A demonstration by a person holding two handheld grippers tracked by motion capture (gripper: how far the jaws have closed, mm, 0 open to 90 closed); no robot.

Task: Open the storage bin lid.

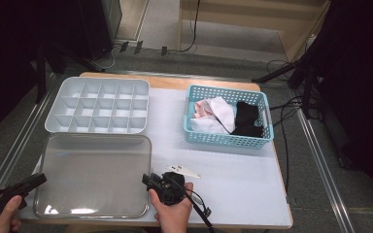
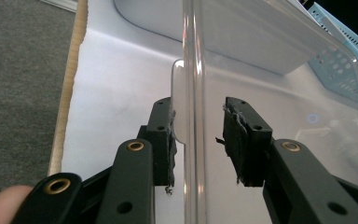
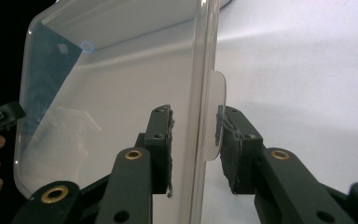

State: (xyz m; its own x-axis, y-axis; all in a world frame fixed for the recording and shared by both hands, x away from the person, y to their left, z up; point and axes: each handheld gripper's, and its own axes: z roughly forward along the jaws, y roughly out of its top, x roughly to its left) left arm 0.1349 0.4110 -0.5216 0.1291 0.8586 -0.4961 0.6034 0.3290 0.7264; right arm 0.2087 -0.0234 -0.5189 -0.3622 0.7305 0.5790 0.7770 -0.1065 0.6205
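Observation:
A clear plastic lid [image 1: 94, 174] lies flat on the white table at the front left. My left gripper [image 1: 39, 179] is at the lid's left edge. In the left gripper view its jaws [image 2: 199, 112] straddle the lid's rim [image 2: 193, 60] by a small tab, with a gap on the right pad's side, so it is open. My right gripper [image 1: 148, 180] is at the lid's right edge. In the right gripper view its jaws [image 3: 195, 114] straddle the rim [image 3: 204, 70] and tab without pressing, so it is open too.
A white divided tray [image 1: 99, 104] sits just behind the lid. At the back right a blue basket [image 1: 228, 138] holds a white cloth [image 1: 216, 114] and a black cloth [image 1: 247, 119]. The table's front edge is close under both hands.

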